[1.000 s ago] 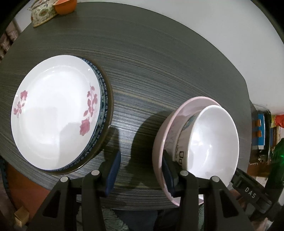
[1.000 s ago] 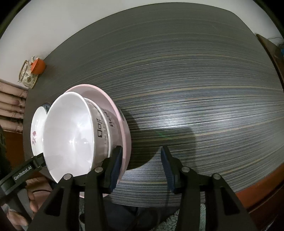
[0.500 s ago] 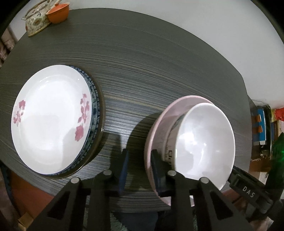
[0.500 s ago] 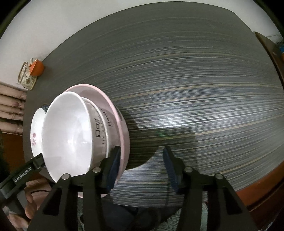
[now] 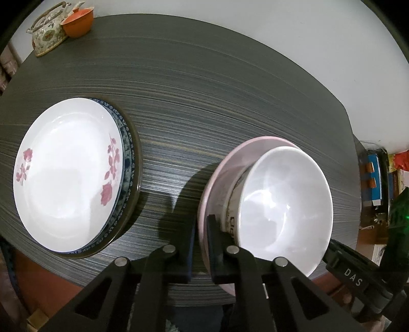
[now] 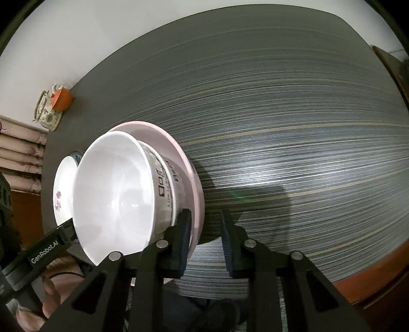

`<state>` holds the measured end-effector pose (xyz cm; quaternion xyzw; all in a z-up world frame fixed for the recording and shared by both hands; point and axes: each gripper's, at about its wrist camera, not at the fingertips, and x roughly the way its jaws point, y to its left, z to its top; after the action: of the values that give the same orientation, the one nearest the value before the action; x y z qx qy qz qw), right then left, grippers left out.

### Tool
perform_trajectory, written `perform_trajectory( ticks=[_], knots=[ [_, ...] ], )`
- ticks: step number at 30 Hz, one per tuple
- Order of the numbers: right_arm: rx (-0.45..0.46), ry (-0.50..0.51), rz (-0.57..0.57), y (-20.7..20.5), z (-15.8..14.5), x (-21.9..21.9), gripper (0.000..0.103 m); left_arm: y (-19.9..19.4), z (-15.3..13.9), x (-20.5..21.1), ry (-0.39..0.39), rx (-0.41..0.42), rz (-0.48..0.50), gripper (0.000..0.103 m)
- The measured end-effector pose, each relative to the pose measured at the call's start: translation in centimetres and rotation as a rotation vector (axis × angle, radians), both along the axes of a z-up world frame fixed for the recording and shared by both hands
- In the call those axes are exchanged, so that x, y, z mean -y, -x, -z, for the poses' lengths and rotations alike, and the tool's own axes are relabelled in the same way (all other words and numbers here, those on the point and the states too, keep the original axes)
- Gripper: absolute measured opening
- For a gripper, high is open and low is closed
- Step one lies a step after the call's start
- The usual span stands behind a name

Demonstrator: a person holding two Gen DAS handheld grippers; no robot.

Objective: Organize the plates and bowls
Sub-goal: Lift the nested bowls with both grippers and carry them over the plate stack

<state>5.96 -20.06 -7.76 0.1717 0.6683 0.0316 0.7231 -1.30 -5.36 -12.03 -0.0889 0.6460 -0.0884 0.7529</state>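
Bench (image 5: pixel 204 84): dark, streaked grain, rounded edge; takes up most of both views.

Plate stack (image 5: pixel 69 173), left side of bench, near edge. Top plate white w/ pink flowers; blue-patterned plate (image 5: pixel 127 153) under it, dark plate at the bottom. Stack lies flat, well apart from the pink plate. In right wrist view only a sliver of the stack (image 6: pixel 64 189) shows behind the bowls.

Pink plate (image 5: pixel 225 168), right of the stack, near edge of bench. Carries the bowls; its near rim overhangs the bench edge.

White bowl (image 5: pixel 286 204) nested in a second bowl w/ printed lettering on its side (image 6: pixel 168 189); both sit on the pink plate (image 6: pixel 189 163), upright.

Left gripper (image 5: pixel 200 245): jaws clenched on the left rim of the pink plate, one finger outside the rim, one inside, next to the lettered bowl.

Right gripper (image 6: pixel 204 240): jaws closing w/ the right rim of the pink plate between them. Left finger is on the inside of the rim; right finger stands off to the outside, gap visible, not pressing.

Far left corner of bench: patterned teapot (image 5: pixel 47 38) touching a small orange cup (image 5: pixel 78 21). Same pair seen small in right wrist view, teapot (image 6: pixel 46 112), cup (image 6: pixel 62 98).
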Motion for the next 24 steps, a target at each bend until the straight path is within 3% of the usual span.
perform_trajectory(
  ticks=[2, 24],
  knots=[
    [0.003, -0.01, -0.001, -0.02, -0.04, -0.15, 0.013, 0.08, -0.14, 0.25, -0.002, 0.001, -0.002, 0.007],
    [0.038, 0.004, 0.02, 0.18, -0.38, -0.77, 0.013, 0.32, -0.89, 0.96, -0.016, 0.035, 0.008, 0.007]
  ],
)
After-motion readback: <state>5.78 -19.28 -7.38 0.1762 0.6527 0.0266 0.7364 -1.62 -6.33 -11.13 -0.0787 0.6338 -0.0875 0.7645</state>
